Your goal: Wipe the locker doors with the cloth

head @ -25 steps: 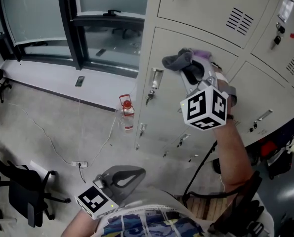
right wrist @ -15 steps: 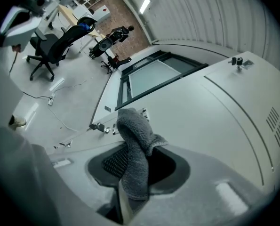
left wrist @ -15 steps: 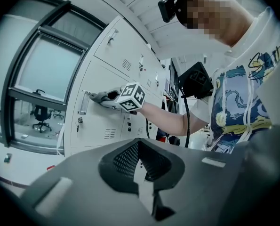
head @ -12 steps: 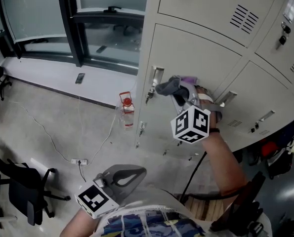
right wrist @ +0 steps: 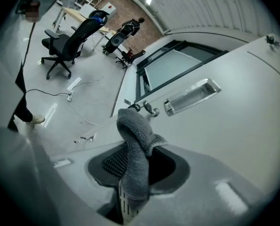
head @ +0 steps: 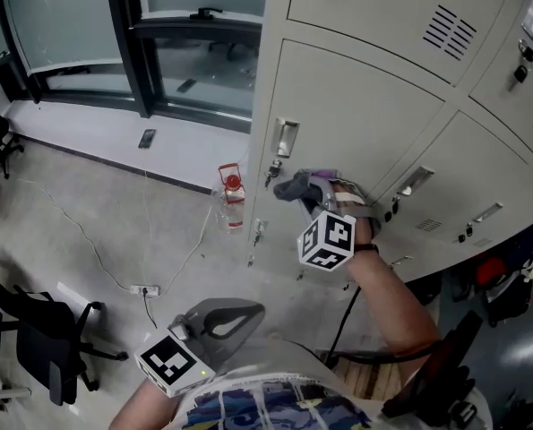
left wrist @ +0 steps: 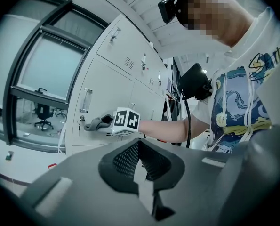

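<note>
My right gripper (head: 313, 193) is shut on a grey cloth (head: 295, 186) and presses it against a pale grey locker door (head: 356, 106), just below the door's recessed handle (head: 285, 138) and beside its key lock. In the right gripper view the cloth (right wrist: 135, 149) rises from between the jaws toward the handle (right wrist: 191, 96). My left gripper (head: 219, 322) hangs low near the person's body, away from the lockers, jaws shut with nothing in them. The left gripper view shows its jaws (left wrist: 142, 182) and, farther off, the cloth (left wrist: 96, 123) on the door.
More locker doors (head: 481, 177) run to the right. A red-capped bottle (head: 232, 200) stands on the floor by the locker's corner. A power strip and cable (head: 143, 296) lie on the floor; an office chair (head: 42, 348) sits at lower left. Windows (head: 176, 52) line the back.
My right gripper has slid down and left across the locker door with the cloth, from the upper part to beside the handle and lock. The left gripper has stayed still.
</note>
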A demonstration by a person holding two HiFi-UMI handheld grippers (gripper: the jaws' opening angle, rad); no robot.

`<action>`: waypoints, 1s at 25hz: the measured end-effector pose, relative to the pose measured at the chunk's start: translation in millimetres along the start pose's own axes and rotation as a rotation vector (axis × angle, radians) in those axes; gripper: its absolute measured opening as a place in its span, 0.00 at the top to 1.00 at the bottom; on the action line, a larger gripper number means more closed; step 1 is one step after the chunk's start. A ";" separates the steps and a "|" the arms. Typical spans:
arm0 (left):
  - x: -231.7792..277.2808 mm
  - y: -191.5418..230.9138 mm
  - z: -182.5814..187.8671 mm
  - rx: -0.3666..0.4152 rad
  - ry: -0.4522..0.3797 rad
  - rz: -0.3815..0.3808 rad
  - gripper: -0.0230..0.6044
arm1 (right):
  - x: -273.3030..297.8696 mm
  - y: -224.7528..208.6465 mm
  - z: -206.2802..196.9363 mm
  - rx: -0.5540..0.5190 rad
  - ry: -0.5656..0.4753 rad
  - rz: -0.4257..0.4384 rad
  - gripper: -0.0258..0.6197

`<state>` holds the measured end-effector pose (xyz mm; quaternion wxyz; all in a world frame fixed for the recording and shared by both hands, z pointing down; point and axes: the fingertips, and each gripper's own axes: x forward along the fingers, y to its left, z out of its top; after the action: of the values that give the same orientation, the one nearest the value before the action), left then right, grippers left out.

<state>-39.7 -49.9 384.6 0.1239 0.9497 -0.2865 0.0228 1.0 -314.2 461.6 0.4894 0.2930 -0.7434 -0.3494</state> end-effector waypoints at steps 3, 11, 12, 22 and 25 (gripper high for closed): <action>0.5 0.4 -2.0 -0.011 0.013 0.007 0.96 | 15.5 23.0 -5.2 -0.013 0.016 0.037 0.78; 1.4 3.1 -11.1 -0.017 0.032 0.019 0.96 | 50.6 73.8 -21.2 0.014 0.046 0.157 0.78; 1.2 3.4 -11.2 -0.013 0.036 0.020 0.96 | 54.6 80.1 -23.3 0.015 0.051 0.174 0.78; -5.9 5.6 -2.2 0.003 0.000 0.007 0.96 | 23.0 68.4 -14.9 0.048 0.058 0.201 0.78; -7.7 6.6 -0.2 0.007 -0.012 -0.007 0.96 | -20.1 16.2 17.1 0.038 -0.011 0.089 0.78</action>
<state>-49.7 -51.0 385.3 0.1187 0.9513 -0.2841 0.0176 -9.5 -285.1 459.5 0.4947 0.2673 -0.7647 -0.3147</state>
